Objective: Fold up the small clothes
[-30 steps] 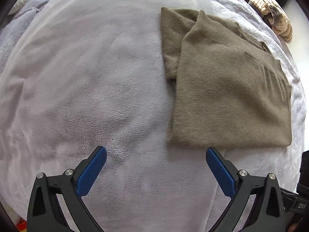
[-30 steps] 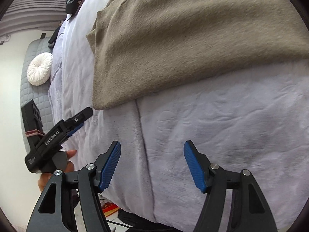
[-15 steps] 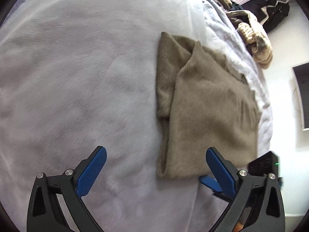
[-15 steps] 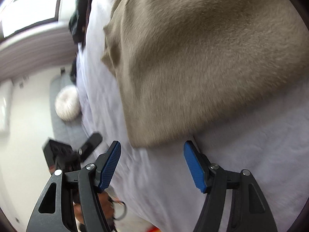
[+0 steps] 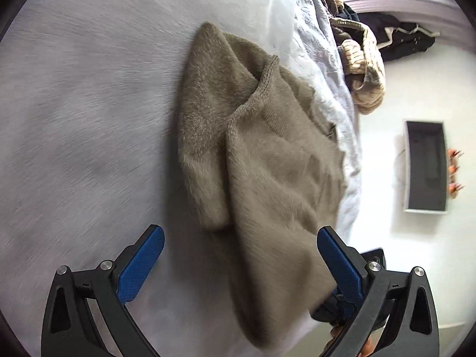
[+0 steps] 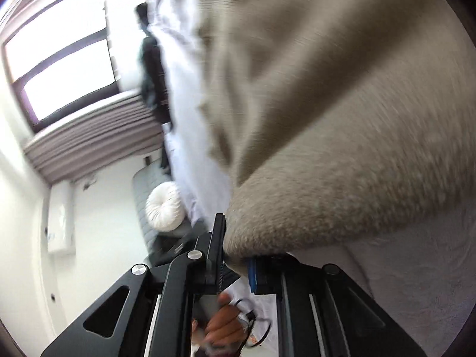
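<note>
A folded olive-brown sweater (image 5: 267,163) lies on the pale bed blanket (image 5: 89,119), with one sleeve folded across its body. My left gripper (image 5: 238,261) is open, low over the blanket, and the sweater's near edge lies between its blue pads without touching them. In the right wrist view the sweater (image 6: 342,119) fills the frame. My right gripper (image 6: 235,255) is closing its jaws on the sweater's near corner, and the fabric is pinched between the pads. Part of the right gripper's dark body (image 5: 342,306) shows behind my left gripper's right finger.
A heap of striped and dark clothes (image 5: 363,68) lies at the bed's far right edge, which drops off just right of the sweater. A round white cushion (image 6: 163,206) sits on a grey seat under a window (image 6: 59,59). A hand (image 6: 220,324) shows below the right gripper.
Both grippers have swung in toward the sweater's near edge. The right gripper went from wide open to shut on the corner. The left gripper stays open.
</note>
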A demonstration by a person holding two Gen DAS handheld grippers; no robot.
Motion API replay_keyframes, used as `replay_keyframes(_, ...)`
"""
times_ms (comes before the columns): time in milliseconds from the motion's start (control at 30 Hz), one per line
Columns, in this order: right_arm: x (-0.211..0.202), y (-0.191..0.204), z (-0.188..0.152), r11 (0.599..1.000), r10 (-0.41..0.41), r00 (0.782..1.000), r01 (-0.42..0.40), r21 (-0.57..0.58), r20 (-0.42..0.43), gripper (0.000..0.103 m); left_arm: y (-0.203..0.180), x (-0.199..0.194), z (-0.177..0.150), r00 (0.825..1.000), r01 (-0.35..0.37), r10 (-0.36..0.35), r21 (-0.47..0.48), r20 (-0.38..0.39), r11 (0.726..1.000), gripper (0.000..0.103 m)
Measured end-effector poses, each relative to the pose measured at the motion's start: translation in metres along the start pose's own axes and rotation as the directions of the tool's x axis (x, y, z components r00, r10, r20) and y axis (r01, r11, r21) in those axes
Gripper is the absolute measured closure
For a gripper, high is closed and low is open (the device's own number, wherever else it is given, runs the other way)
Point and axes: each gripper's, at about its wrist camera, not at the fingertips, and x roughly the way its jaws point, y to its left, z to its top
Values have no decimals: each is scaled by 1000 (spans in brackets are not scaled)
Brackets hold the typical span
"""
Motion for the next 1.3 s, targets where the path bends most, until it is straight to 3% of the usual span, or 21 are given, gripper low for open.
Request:
replay_keyframes(133,3,13,0,998,-26,999,24,-64,-34,94,-9,21,23,997,75,-76,-24,-24,997,0)
replay_keyframes(200,5,11,1,994,-67,996,63,-84,-54,94,-21,28,29,998,59,-59,14,-24,998,0)
replay_keyframes(267,10,5,-2,990,-119,989,112,-89,-82,94,-35,38,32,999,-13,15,71,-31,997,1)
replay_keyframes(367,12,-5,-13,973,-212,964,192,-127,-163,93,-39,46,33,995,-90,95,109,-38,990,23)
replay_keyframes(467,9,-5,-25,924,-360,904,311,-222,-231,90,-39,53,33,985,-163,169,127,-37,979,50)
replay_keyframes(500,4,-1,-27,902,-402,885,338,-269,-234,90,-39,53,33,983,-176,182,133,-36,975,69)
replay_keyframes(533,-1,4,-26,889,-420,880,349,-297,-222,90,-40,54,33,979,-194,200,143,-32,971,81)
replay_keyframes(667,-30,39,-4,795,-486,874,428,-430,-28,90,-56,45,27,972,-235,231,194,45,952,83)
replay_keyframes(733,-39,56,20,705,-550,828,532,-469,112,94,-71,41,21,968,-248,235,228,84,942,84)
replay_keyframes(800,-35,63,41,652,-576,796,584,-484,186,96,-84,37,17,964,-261,238,252,117,932,84)
replay_keyframes(933,-13,57,77,605,-618,758,628,-489,209,96,-106,26,11,957,-275,235,269,170,923,84)
replay_keyframes(1033,8,25,85,555,-696,702,659,-507,151,96,-125,17,6,959,-247,195,273,204,930,85)
replay_keyframes(1100,13,23,87,548,-687,708,652,-523,163,96,-148,20,0,958,-250,188,308,216,918,85)
replay_keyframes(1167,7,26,88,576,-671,729,629,-523,138,97,-170,25,-5,956,-262,192,351,224,899,85)
replay_keyframes(1300,-28,27,97,717,-558,828,511,-474,49,96,-234,51,-18,955,-281,198,457,222,844,85)
